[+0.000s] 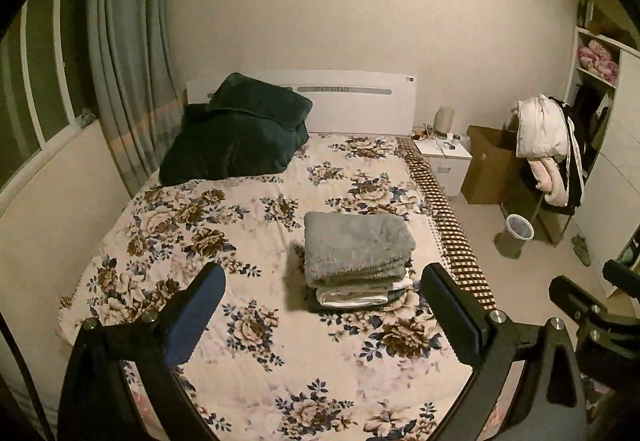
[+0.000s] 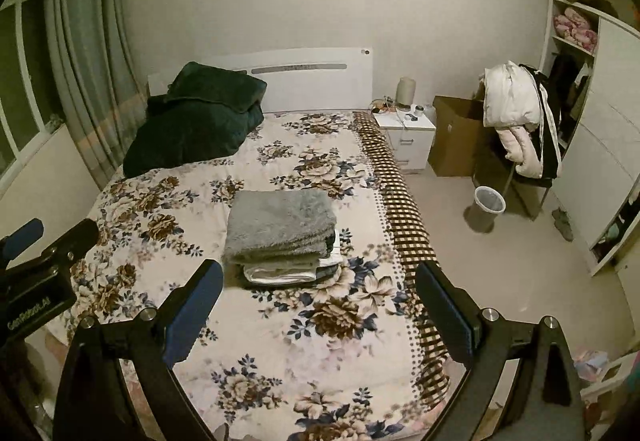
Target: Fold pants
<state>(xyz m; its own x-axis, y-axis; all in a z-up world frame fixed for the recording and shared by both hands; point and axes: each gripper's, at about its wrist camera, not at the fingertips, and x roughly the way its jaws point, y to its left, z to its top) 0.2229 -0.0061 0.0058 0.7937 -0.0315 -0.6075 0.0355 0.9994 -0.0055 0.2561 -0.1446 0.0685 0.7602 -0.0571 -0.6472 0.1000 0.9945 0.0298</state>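
A stack of folded clothes lies on the flowered bed (image 1: 240, 373) (image 2: 288, 353), right of its middle. The top piece is a folded grey fluffy garment (image 1: 356, 245) (image 2: 280, 225), over white and dark folded pieces (image 1: 356, 297) (image 2: 280, 275). My left gripper (image 1: 324, 305) is open and empty, held above the bed's near end, short of the stack. My right gripper (image 2: 320, 301) is open and empty too, near the bed's right side. Each gripper shows in the other's view: the right one (image 1: 592, 305) at the right edge, the left one (image 2: 36, 265) at the left edge.
A dark green quilt and pillow (image 1: 240, 137) (image 2: 196, 121) lie at the bed's head, left. A white nightstand (image 1: 444, 157) (image 2: 408, 137), cardboard box (image 1: 488, 165), chair with jackets (image 1: 548, 149) (image 2: 520, 121) and bin (image 1: 518, 231) (image 2: 488, 203) stand right of the bed. Wardrobe at far right, curtain left.
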